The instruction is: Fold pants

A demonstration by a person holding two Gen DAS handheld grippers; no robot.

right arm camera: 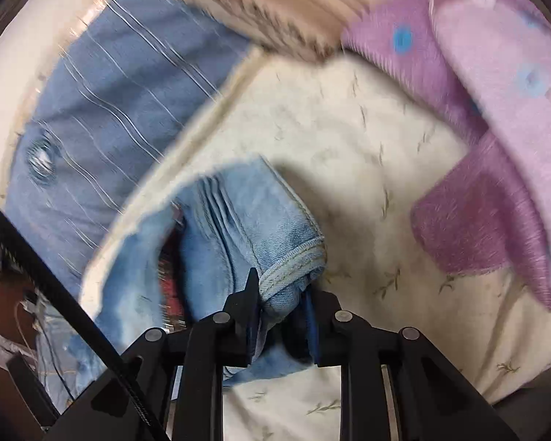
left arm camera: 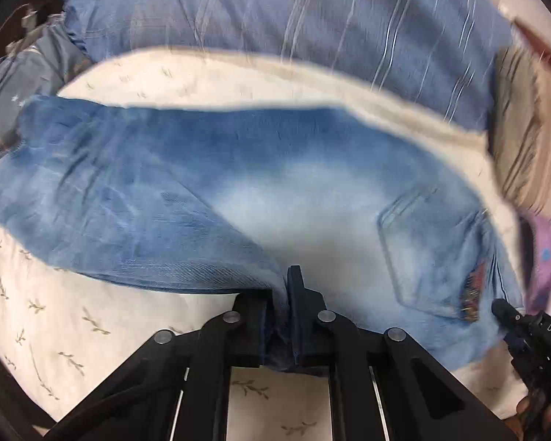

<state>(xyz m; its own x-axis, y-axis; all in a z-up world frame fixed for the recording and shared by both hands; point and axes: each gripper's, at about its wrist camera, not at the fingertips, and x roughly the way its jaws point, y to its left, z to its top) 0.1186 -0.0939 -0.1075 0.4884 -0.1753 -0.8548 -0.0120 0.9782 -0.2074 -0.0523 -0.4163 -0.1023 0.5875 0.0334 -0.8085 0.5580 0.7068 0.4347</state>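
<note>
Light blue denim pants [left arm camera: 238, 191] lie across a cream bed sheet with a small leaf print [left arm camera: 55, 330]. My left gripper [left arm camera: 281, 308] is shut on a pinched fold of the denim at the near edge, at about the crotch. A back pocket [left arm camera: 422, 250] shows to the right. My right gripper [right arm camera: 281, 305] is shut on a stitched hem or waistband edge of the pants [right arm camera: 246, 228], with the cloth bunched and lifted off the sheet [right arm camera: 367, 169]. The other gripper's black tip [left arm camera: 510, 316] shows at the right in the left wrist view. Both views are blurred.
A blue striped blanket [left arm camera: 312, 18] lies beyond the sheet's far edge and shows in the right wrist view [right arm camera: 103, 110] too. A purple fleece with blue dots [right arm camera: 496, 147] lies at the right. A tan fuzzy cloth [right arm camera: 275, 11] is at the top.
</note>
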